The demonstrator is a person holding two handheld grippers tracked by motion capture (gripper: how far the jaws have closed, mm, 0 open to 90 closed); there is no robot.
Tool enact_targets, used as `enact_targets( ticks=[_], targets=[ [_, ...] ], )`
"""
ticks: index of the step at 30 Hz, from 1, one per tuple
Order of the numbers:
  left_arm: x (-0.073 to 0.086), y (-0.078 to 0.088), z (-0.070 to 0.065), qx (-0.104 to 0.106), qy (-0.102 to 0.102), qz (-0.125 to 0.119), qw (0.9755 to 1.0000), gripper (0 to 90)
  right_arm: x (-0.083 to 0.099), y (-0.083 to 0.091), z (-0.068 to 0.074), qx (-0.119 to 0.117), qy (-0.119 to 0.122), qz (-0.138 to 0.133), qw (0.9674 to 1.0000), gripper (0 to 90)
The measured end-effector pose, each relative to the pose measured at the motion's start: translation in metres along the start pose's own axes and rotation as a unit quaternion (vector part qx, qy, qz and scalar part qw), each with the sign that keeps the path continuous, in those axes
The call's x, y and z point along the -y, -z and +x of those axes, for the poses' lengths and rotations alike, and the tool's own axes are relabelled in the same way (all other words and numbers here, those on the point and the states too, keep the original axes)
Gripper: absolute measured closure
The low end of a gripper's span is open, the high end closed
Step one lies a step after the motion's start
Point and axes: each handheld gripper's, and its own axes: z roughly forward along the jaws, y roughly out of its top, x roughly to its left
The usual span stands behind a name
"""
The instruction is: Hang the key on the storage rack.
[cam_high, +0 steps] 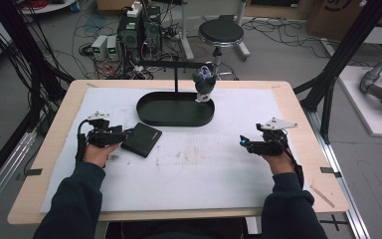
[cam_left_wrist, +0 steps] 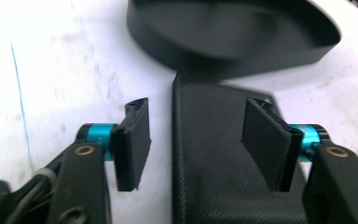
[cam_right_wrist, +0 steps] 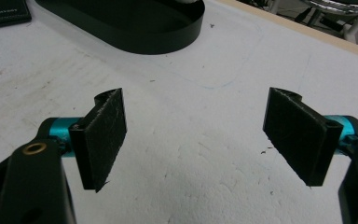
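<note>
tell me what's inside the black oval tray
The black oval tray looks bare on the part of its floor that shows. At its right end a dark object hangs from the stand and hides that spot.

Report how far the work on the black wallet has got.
Done: nothing visibly; the black wallet lies flat on the white mat beside the black tray. In hand: left gripper, open, straddles its edge. Left: gripping and lifting it. Right gripper is open, empty.
</note>
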Motion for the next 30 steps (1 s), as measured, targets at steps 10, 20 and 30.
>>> enact_targets(
  ticks=[10,20,30],
  targets=[
    [0.010,-0.003,0.005,0.038,0.002,0.047,0.9982,65.8,0.000,0.001,0.000,0.001,-0.003,0.000,1.0000,21.8],
    [0.004,0.010,0.001,0.062,-0.013,-0.010,0.9980,85.4,0.000,0.001,-0.001,0.002,-0.005,-0.001,1.0000,21.8],
    [-0.016,0.035,-0.032,0.101,-0.099,-0.060,0.9881,87.1,0.000,0.001,0.000,0.002,-0.003,-0.001,1.0000,21.8]
  ],
)
